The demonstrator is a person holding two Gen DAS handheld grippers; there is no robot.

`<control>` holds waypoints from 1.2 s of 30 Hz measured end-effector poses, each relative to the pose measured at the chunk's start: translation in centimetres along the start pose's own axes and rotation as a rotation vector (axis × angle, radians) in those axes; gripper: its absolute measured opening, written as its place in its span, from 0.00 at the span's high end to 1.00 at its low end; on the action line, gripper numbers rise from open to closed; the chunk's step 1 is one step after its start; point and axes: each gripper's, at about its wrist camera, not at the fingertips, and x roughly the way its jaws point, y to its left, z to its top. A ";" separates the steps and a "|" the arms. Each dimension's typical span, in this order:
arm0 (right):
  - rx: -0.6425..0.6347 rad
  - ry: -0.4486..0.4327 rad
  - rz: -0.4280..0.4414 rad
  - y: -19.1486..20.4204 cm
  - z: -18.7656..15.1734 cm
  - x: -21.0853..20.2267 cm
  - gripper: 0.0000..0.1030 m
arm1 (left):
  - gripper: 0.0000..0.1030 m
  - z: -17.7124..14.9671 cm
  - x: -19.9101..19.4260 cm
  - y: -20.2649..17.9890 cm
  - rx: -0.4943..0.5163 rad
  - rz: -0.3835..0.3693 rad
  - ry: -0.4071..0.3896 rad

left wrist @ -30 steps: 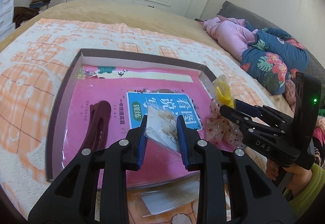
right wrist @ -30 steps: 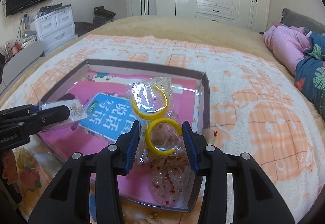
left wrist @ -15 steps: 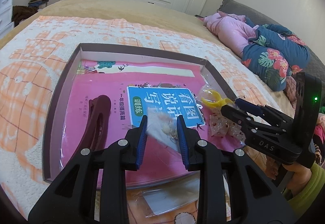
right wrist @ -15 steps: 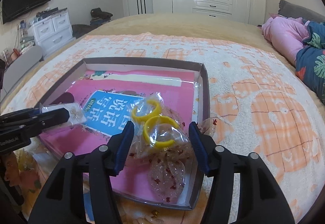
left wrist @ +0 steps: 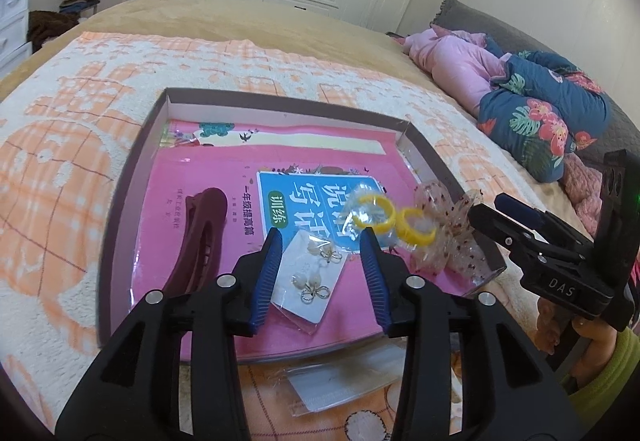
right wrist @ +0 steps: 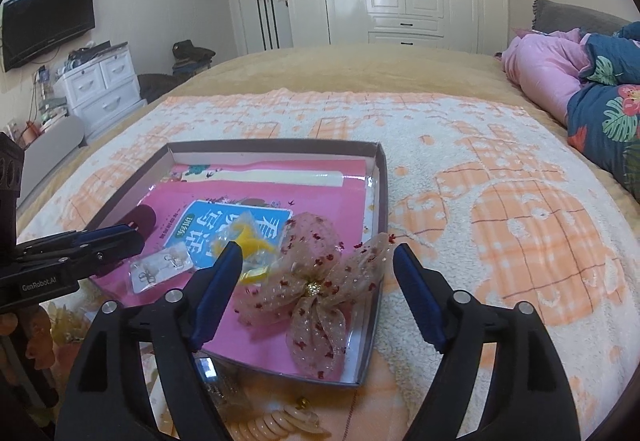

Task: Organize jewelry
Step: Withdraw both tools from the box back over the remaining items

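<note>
Both tongs hung over the near end of the shallow box [left wrist: 132, 177]. Left gripper [left wrist: 320, 273] was opening, its pads clear of the earring card [left wrist: 308, 281], which lay flat on the pink book just short of the fingertips, long axis running away from them. Right gripper [right wrist: 316, 281] was spreading wide, empty, above the sequinned bow [right wrist: 316, 289]. Bagged yellow rings [left wrist: 384, 217] lay beyond the card, toward the box's right wall, so I judged the right hand nearer them.
</note>
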 end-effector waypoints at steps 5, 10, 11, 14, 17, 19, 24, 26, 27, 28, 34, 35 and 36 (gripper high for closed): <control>-0.002 -0.035 -0.006 0.0 0.2 -1.1 0.19 | 0.57 0.3 -1.2 0.1 -0.009 0.007 -0.030; 0.008 -0.064 0.001 0.0 0.2 -2.2 0.17 | 0.45 0.4 -2.7 0.1 -0.023 0.012 -0.068; 0.008 -0.067 0.002 0.0 0.2 -2.3 0.17 | 0.43 0.4 -3.1 0.1 -0.025 0.012 -0.076; 0.004 -0.078 0.001 0.1 0.1 -2.9 0.17 | 0.39 0.5 -4.0 0.2 -0.032 0.020 -0.102; 0.004 -0.086 0.004 0.2 0.0 -3.4 0.17 | 0.34 0.4 -5.0 0.1 -0.038 0.024 -0.124; 0.004 -0.091 0.009 0.3 0.0 -3.8 0.17 | 0.29 0.3 -5.6 0.1 -0.037 0.024 -0.138; -0.003 -0.107 0.012 0.6 -0.3 -4.8 0.16 | 0.23 0.0 -7.2 -0.3 -0.023 0.027 -0.170; -0.006 -0.114 0.017 0.9 -0.6 -5.3 0.14 | 0.20 -0.2 -7.8 -0.5 -0.014 0.031 -0.181; -0.006 -0.116 0.019 0.9 -0.7 -5.4 0.14 | 0.20 -0.3 -8.1 -0.6 -0.011 0.032 -0.185; -0.007 -0.119 0.021 1.1 -0.9 -5.7 0.14 | 0.20 -0.4 -8.4 -0.7 -0.008 0.034 -0.189; -0.017 -0.116 0.038 1.8 -1.7 -6.6 0.14 | 0.20 -1.2 -9.4 -0.7 -0.007 0.039 -0.193; -0.019 -0.117 0.039 1.9 -1.9 -6.7 0.14 | 0.20 -1.3 -9.5 -0.6 -0.009 0.042 -0.193; -0.020 -0.118 0.041 2.0 -2.0 -6.8 0.14 | 0.20 -1.6 -9.7 -0.4 -0.013 0.046 -0.193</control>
